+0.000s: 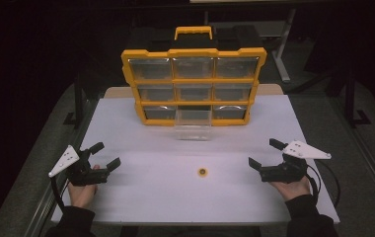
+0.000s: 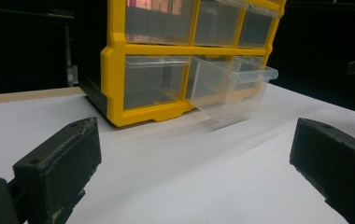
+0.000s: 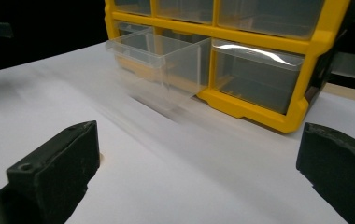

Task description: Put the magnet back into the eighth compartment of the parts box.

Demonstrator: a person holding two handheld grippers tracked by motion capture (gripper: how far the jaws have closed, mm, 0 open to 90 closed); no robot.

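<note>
Cabinet (image 1: 193, 52): yellow, nine clear drawers, standing upright at the far side of the surface (image 1: 141, 192). Drawer (image 1: 193, 124): bottom middle, sticking out toward the person. Ring (image 1: 203, 172): small, yellowish, lying between the grippers, nearer the right one. Left gripper (image 1: 105, 155): resting near the left edge, jaws standing apart, gripping nothing. Right gripper (image 1: 265, 153): resting near the right edge, jaws standing apart, gripping nothing

Premises read as a lab or test workspace. A plain white surface (image 1: 141, 197) stands on a metal frame in a darkened room, with further bare table legs (image 1: 280, 49) behind. A yellow parts organiser (image 1: 194, 86) with clear drawers is the sole furnishing.
</note>
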